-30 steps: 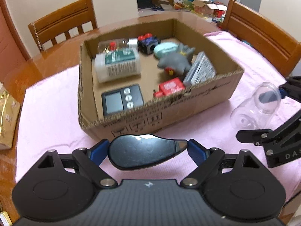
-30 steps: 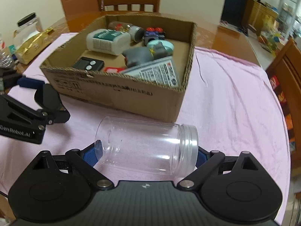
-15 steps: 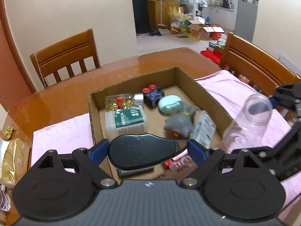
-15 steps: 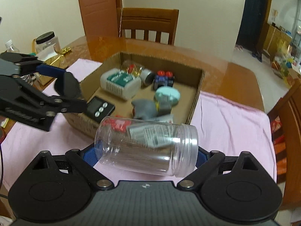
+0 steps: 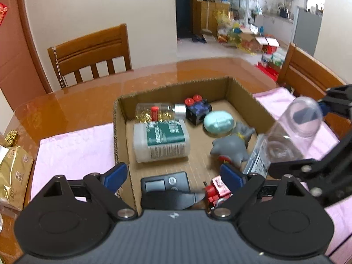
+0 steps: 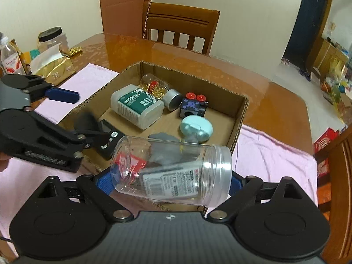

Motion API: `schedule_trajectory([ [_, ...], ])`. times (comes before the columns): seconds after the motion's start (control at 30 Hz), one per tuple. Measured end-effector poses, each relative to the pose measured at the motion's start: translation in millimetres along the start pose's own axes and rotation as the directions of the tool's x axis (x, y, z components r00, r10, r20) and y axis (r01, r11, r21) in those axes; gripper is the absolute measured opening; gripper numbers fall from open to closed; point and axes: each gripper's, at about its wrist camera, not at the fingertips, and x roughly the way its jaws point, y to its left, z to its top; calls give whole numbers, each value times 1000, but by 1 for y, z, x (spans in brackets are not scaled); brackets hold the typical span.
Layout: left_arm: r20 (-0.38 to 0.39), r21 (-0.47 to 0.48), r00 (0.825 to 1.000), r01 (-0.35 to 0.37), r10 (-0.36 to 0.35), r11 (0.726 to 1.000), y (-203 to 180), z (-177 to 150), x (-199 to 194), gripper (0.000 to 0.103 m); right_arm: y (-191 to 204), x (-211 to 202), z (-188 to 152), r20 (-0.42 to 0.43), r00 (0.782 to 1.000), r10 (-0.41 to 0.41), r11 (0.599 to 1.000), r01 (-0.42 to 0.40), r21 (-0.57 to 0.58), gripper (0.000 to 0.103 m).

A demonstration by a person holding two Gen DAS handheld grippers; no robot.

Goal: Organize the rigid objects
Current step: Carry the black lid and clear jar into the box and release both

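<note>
A cardboard box [image 5: 118, 132] [image 6: 239, 118] sits on the pink cloth and holds several objects: a white bottle with a green label [image 5: 160, 140], a gold-filled jar [image 5: 158, 112], a mint case [image 5: 217, 123], a grey toy [image 5: 231, 149] and a black timer [image 5: 165, 182]. My left gripper [image 5: 173, 176] is open over the box's near edge. A black oval object [image 5: 173, 200] lies blurred just below its fingers, free of them. My right gripper [image 6: 171, 180] is shut on a clear plastic jar [image 6: 171, 171] and holds it sideways above the box's right side.
Wooden chairs [image 5: 92, 52] [image 6: 180, 26] stand around the brown table. A gold packet [image 5: 11, 171], a tissue pack [image 6: 50, 66] and bottles [image 6: 8, 59] lie on the table's left side. Pink cloth [image 6: 275, 154] surrounds the box.
Both grippers rose and moved forward over the box. My left gripper opened and let go of the black oval object, which is dropping into the box. The right one still holds the jar.
</note>
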Motion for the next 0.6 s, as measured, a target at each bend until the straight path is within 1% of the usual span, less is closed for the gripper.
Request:
schedule_trajectory([
  [0.03,14,-8,1000,-5,5,1000,2,1,-3,97,0,2,3,-1,1000,1,1000,-1,-4,97],
  [0.1,31,-24,997,-64,64,998,6,3,-11,98,-2,8,12,3,1000,6,1000,-6,-13,97],
  [0.13,39,-31,996,-80,81,996,9,4,-14,98,-2,11,17,6,1000,12,1000,-12,-17,97],
  [0.2,64,-48,995,-79,82,996,17,3,-23,101,-1,17,28,8,1000,7,999,-7,-32,97],
  [0.3,84,-89,990,-109,117,990,27,2,-35,102,-1,28,43,15,1000,8,999,-8,-49,97],
  [0.43,100,-144,985,-126,142,981,35,-3,-47,102,-1,50,62,-9,1000,4,997,-5,-78,97],
  [0.57,103,-172,981,-144,163,975,38,-9,-52,102,0,71,74,-39,999,-14,994,10,-110,97],
  [0.6,102,-176,980,-148,168,973,39,-10,-53,102,0,75,77,-48,999,-11,993,5,-118,99],
])
